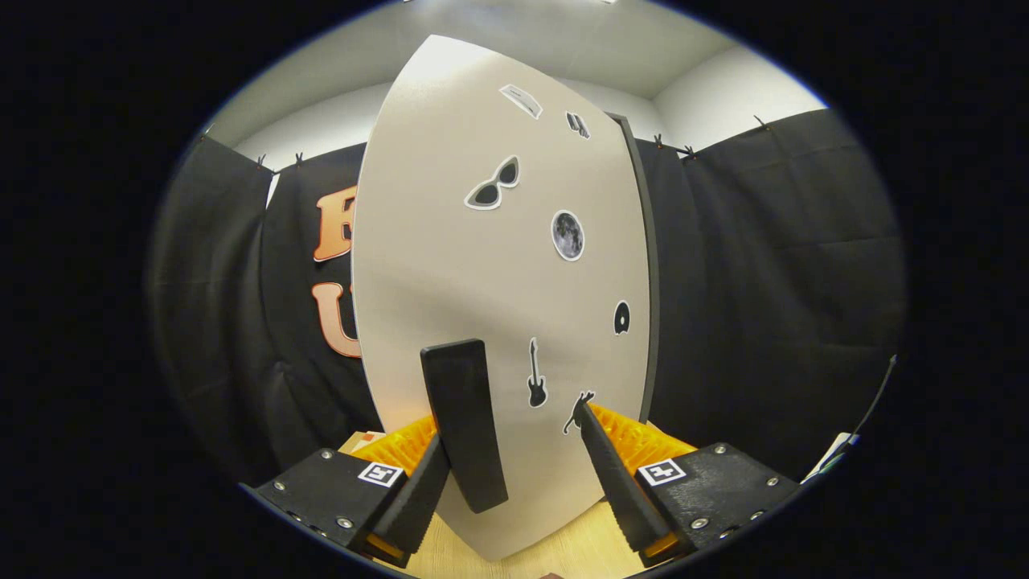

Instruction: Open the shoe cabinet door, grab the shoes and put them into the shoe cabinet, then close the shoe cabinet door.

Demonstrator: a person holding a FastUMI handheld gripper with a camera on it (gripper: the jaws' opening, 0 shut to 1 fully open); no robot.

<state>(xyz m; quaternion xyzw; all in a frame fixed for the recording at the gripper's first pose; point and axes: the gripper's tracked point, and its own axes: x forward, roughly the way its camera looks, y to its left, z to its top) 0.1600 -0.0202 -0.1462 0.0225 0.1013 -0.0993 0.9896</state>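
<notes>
1. The shoe cabinet door, pale and dotted with stickers, stands upright and fills the centre of the frame.
2. Its dark handle sits low on the door, left of centre.
3. The gripper is spread wide; the handle lies between the fingers, close beside the left one, and neither finger visibly clamps it.
4. A wooden surface shows at the bottom.

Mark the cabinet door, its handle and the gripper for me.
cabinet door (450, 257), gripper view, bare panel left of stickers.
door handle (465, 418), gripper view, middle of the bar.
gripper (514, 438), gripper view, between open fingertips, handle beside one finger.
</notes>
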